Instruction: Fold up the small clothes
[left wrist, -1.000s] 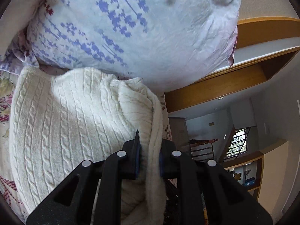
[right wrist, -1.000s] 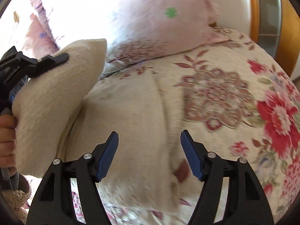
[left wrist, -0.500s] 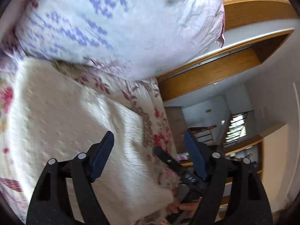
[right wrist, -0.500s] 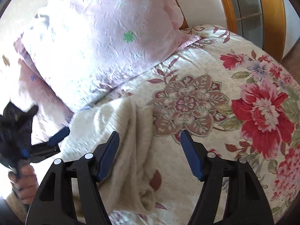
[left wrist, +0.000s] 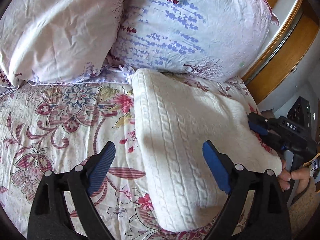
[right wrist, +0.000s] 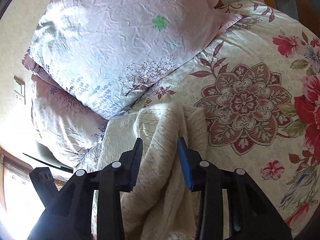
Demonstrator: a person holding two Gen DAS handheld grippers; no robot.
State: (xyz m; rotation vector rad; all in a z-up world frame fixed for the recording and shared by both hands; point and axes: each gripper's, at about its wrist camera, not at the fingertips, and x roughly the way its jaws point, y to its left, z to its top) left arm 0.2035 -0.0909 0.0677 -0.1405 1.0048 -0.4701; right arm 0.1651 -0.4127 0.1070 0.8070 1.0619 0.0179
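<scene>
Against the pillows (left wrist: 180,30), a cream knitted sweater (left wrist: 180,140) is laid on the flowered bedspread (left wrist: 60,120). Nothing is gripped by the left gripper (left wrist: 158,160), whose fingers have just been opening wide above the sweater. A raised fold is pinched by the right gripper (right wrist: 160,154), whose fingers have just been closing.

The right gripper (left wrist: 260,128) body reads "DAS".

left tongs (left wrist: 159,166) have just spread wide, gripping nothing, while right tongs (right wrist: 160,153) have been closing, both angled downward.
</scene>
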